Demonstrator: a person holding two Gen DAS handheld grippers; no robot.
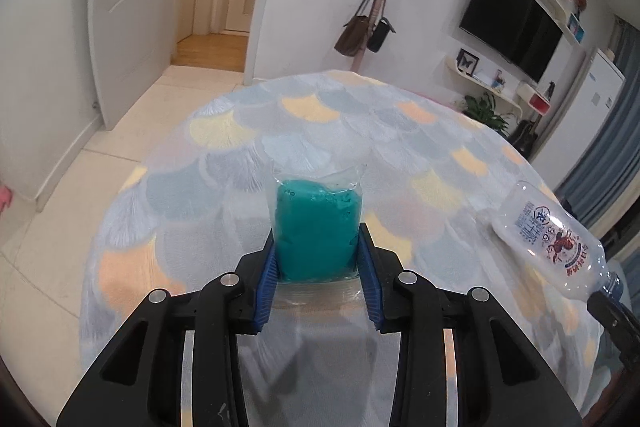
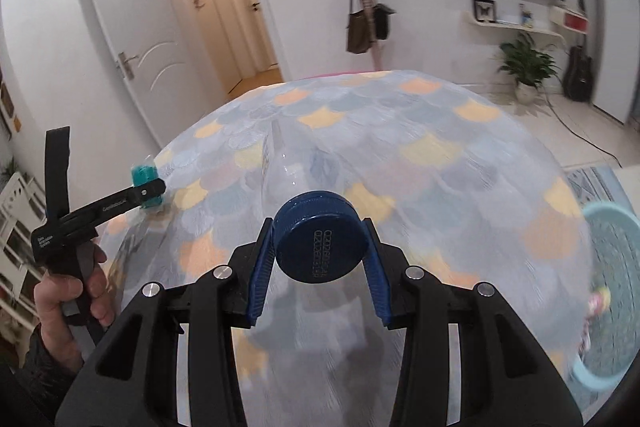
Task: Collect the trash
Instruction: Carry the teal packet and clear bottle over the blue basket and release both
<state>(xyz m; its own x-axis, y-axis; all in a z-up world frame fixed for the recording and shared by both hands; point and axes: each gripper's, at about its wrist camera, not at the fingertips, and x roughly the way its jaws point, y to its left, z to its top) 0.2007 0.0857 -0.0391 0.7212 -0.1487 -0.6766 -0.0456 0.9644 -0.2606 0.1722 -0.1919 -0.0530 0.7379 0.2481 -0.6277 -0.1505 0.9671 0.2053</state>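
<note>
My left gripper [image 1: 318,247] is shut on a clear plastic bag holding a teal lump [image 1: 316,227], above the patterned tablecloth [image 1: 240,147]. My right gripper [image 2: 318,247] is shut on the dark blue cap [image 2: 316,241] of a clear plastic bottle [image 2: 292,167] that points away from me over the table. The bottle also shows at the right in the left wrist view [image 1: 548,239], with its printed label. The left gripper with the teal bag [image 2: 146,187] shows at the left in the right wrist view.
A light blue basket [image 2: 612,291] with some trash in it stands low at the right, beside the table. The round table carries a scale-pattern cloth [image 2: 440,167]. White doors, a coat stand with bags [image 1: 368,27], a TV and a potted plant [image 2: 528,67] lie beyond.
</note>
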